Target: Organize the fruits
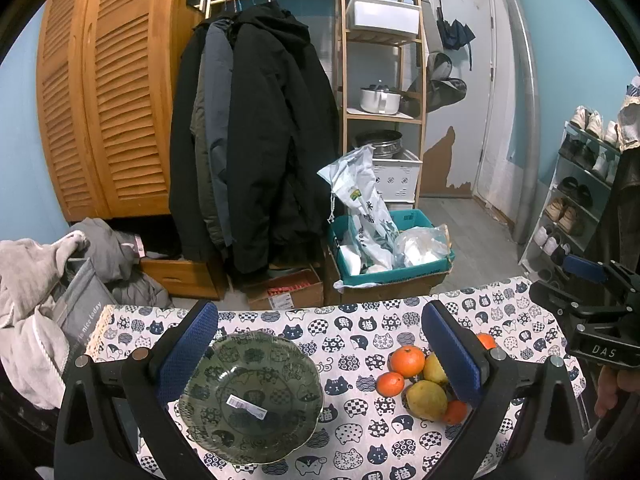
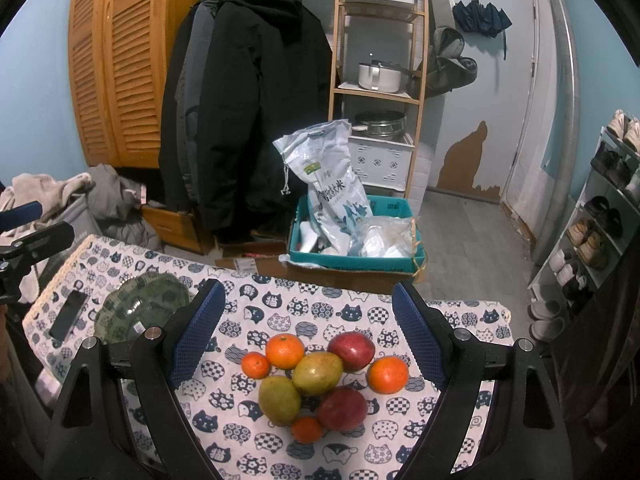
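At lower left of the left wrist view, the bowl (image 1: 251,398) sits empty on the cat-print cloth (image 1: 352,432), a barcode sticker on its inner face; left gripper (image 1: 320,352) hovers over it, jaws spread wide, grasping nothing. Right of the bowl, at lower centre-right of that frame, the fruit pile is partly hidden behind the right finger (image 1: 452,354). Right wrist view: a dark phone (image 2: 69,316) at far left, the bowl next to it, then the full pile at lower centre — four oranges (image 2: 285,351) around the outside, two green mangoes (image 2: 318,372) and two red ones (image 2: 352,350) touching in the middle. Right gripper (image 2: 308,342) is poised above the pile, jaws fully released, holding nothing. Judgement: task at its start, no fruit moved yet; step in hand is choosing a first piece. Next move calls for lowering the right gripper onto an outlying orange, closing gently without nudging neighbours, then carrying it leftward to the bowl.
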Demonstrator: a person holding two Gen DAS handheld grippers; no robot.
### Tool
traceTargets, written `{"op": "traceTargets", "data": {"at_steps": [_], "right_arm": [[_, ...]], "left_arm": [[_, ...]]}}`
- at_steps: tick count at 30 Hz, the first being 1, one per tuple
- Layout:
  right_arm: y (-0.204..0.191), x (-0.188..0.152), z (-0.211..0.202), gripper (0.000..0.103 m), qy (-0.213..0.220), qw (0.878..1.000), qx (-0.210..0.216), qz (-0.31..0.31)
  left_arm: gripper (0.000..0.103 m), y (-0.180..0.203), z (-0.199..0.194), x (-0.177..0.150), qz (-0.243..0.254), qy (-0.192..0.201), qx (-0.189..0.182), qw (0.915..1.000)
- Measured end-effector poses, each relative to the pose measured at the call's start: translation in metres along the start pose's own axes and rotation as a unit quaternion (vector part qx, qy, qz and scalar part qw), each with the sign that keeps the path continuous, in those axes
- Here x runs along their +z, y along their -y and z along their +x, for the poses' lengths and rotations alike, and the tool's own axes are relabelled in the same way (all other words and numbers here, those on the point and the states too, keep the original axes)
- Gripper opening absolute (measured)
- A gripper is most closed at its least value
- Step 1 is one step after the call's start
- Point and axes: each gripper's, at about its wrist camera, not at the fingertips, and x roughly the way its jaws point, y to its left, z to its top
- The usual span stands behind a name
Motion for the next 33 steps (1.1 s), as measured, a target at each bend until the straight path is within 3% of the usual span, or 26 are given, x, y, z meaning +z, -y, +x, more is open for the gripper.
{"op": "traceTargets", "data": {"at_steps": [33], "right_arm": [[0.0008, -0.0020, 0.0007, 0.084, 0.000, 1.000, -0.001, -0.002]], "left_arm": [[0.103, 0.0007, 0.0003, -0.0026, -0.003, -0.004, 0.001, 1.0000]]}}
